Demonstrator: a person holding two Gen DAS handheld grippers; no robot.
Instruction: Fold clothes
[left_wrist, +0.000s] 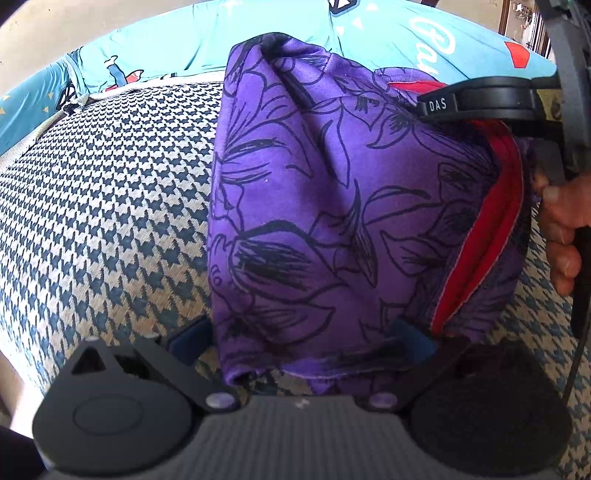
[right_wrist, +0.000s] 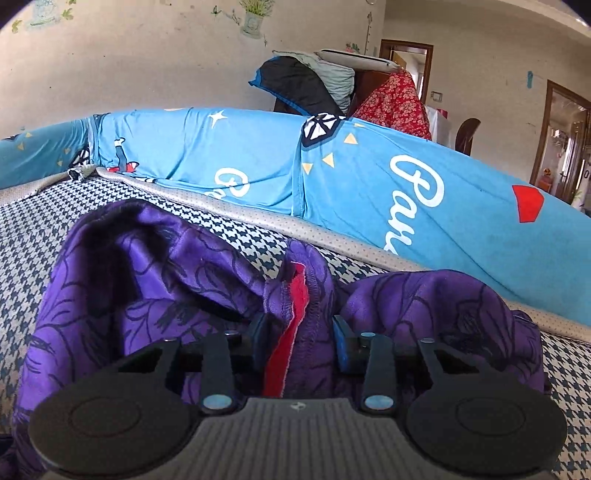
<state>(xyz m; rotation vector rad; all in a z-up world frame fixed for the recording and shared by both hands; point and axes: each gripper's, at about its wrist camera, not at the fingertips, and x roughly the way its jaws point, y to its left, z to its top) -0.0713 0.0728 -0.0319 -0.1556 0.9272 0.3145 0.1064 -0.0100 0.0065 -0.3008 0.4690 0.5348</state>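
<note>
**Purple garment gripped at its red-trimmed edge**

Purple garment (left_wrist: 314, 206), printed with black flower outlines and edged in red trim (left_wrist: 491, 229), lies bunched on a houndstooth-patterned cushion (left_wrist: 110, 192). Behind it runs a bright blue cover (right_wrist: 369, 173) with white script and small cartoon shapes.

The right claw (right_wrist: 299, 343) has its blue pads drawn in narrow on a gathered fold of the garment where the red trim (right_wrist: 291, 332) runs between them; the cloth is pinched there. From the left side that same claw reaches in from the right, with a hand (left_wrist: 561, 229) on its handle.

The left claw (left_wrist: 299, 338) stands wide, its fingers either side of the garment's near hem; the cloth lies between them, and they do not look pressed on it.

Farther back, clothes are heaped on a chair (right_wrist: 388, 99) near a doorway (right_wrist: 406, 59).
</note>
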